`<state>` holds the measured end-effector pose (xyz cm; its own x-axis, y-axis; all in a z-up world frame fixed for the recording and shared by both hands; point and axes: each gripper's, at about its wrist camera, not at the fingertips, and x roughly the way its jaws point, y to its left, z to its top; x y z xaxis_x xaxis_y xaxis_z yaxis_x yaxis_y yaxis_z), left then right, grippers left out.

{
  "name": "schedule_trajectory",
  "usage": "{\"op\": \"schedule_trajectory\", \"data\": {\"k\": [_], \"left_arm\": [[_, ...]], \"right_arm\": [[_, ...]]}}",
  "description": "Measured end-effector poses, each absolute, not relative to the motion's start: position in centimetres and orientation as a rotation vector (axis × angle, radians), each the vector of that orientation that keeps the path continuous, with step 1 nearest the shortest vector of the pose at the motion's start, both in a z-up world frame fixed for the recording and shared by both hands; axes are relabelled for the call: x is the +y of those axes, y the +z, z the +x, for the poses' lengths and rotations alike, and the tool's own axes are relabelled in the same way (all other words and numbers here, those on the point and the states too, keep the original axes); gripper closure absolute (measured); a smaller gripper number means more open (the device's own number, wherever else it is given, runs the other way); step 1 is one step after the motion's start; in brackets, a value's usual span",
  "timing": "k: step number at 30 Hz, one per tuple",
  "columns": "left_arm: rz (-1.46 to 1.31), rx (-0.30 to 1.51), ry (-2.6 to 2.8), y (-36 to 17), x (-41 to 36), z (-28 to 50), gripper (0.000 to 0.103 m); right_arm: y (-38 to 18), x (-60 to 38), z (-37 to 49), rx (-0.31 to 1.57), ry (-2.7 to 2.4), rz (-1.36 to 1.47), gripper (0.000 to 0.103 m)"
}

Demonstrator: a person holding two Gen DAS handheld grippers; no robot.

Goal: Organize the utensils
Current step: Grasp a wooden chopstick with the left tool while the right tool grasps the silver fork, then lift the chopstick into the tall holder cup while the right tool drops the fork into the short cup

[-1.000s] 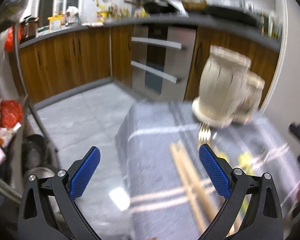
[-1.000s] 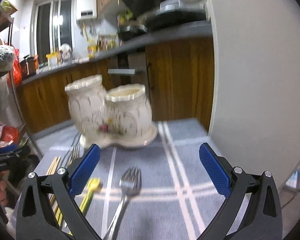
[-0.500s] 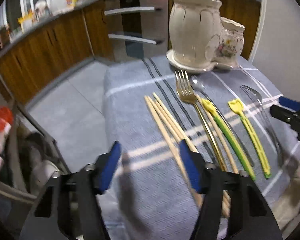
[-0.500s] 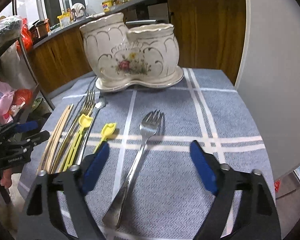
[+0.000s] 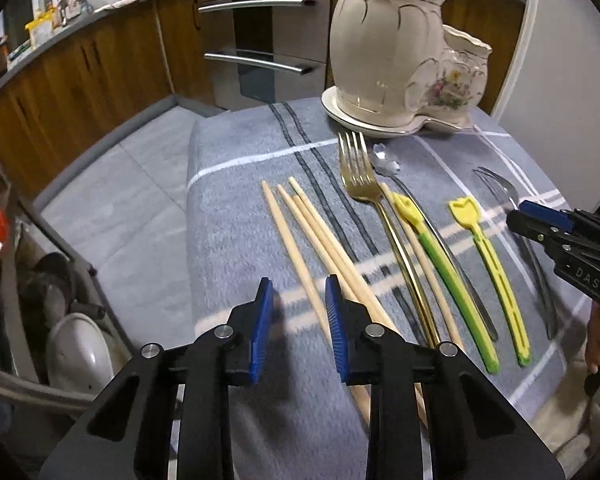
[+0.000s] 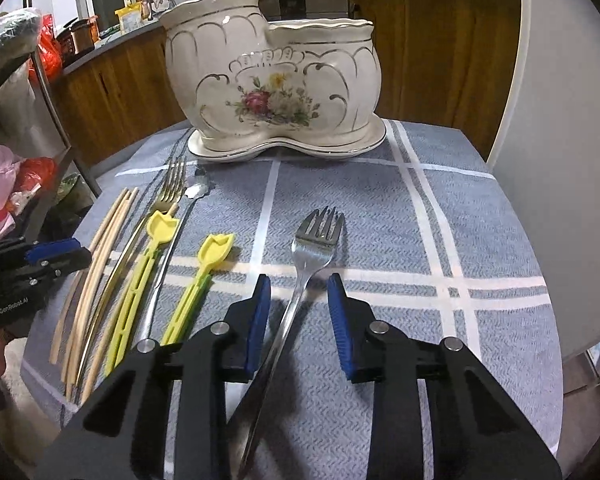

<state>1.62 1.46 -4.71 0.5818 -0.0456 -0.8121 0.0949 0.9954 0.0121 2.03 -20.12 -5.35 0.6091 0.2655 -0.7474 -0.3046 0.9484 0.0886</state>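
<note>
A cream two-pot ceramic holder (image 5: 380, 60) (image 6: 272, 80) stands at the back of the cloth-covered table (image 5: 236, 208) (image 6: 480, 240). In front of it lie wooden chopsticks (image 5: 312, 240) (image 6: 104, 240), a gold fork (image 5: 360, 176) (image 6: 172, 188), a spoon (image 5: 384, 164) (image 6: 198, 191), two yellow-green tulip picks (image 5: 488, 256) (image 6: 212, 256) and a silver fork (image 5: 504, 196) (image 6: 316, 236). My left gripper (image 5: 298, 292) (image 6: 56, 254) is closing low over the chopsticks; the leftmost stick runs by its right pad, no grip showing. My right gripper (image 6: 298, 292) (image 5: 532, 218) is closing around the silver fork's handle, pads apart from it.
Wooden kitchen cabinets (image 5: 84, 76) and an oven (image 5: 260, 40) stand beyond the tiled floor (image 5: 132, 184). A rack with bags (image 6: 16, 184) is left of the table. A white wall (image 6: 572, 160) runs close along the table's right edge.
Both grippers have tipped downward and sunk toward the table, and both pairs of jaws have narrowed from wide apart. The silver fork's handle now lies between the right jaws.
</note>
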Motion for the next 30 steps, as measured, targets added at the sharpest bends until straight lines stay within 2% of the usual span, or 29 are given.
{"op": "schedule_trajectory", "data": {"k": [2,5,7,8,9,12,15,22,30], "left_arm": [[0.078,0.946,-0.067,-4.8,1.2,2.4,0.074],[0.088,0.94,-0.045,-4.9,1.2,3.5,0.074],[0.083,0.936,-0.036,-4.9,1.4,4.1,0.074],[0.078,0.935,-0.032,-4.9,1.5,4.2,0.078],[0.074,0.933,-0.024,-4.9,1.6,4.3,0.088],[0.051,0.931,-0.046,-4.8,2.0,4.1,0.096],[0.024,0.914,-0.064,-4.6,2.3,3.8,0.096],[-0.019,0.809,-0.1,-2.4,2.6,2.4,0.096],[-0.084,0.61,-0.179,1.5,2.9,0.4,0.096]], "right_arm": [[-5.4,-20.0,2.6,0.857,0.324,-0.05,0.074],[-5.6,-19.9,3.4,0.859,0.317,-0.037,0.083],[-5.7,-19.9,3.5,0.854,0.322,-0.034,0.083],[-5.6,-19.9,3.5,0.853,0.327,-0.033,0.084],[-5.6,-19.9,3.5,0.852,0.331,-0.028,0.084],[-5.4,-20.2,3.3,0.838,0.345,-0.012,0.09],[-4.6,-20.7,2.8,0.795,0.362,0.02,0.096],[-2.4,-21.5,1.7,0.675,0.397,0.044,0.097],[0.4,-21.0,-0.9,0.487,0.401,0.004,0.1]]}}
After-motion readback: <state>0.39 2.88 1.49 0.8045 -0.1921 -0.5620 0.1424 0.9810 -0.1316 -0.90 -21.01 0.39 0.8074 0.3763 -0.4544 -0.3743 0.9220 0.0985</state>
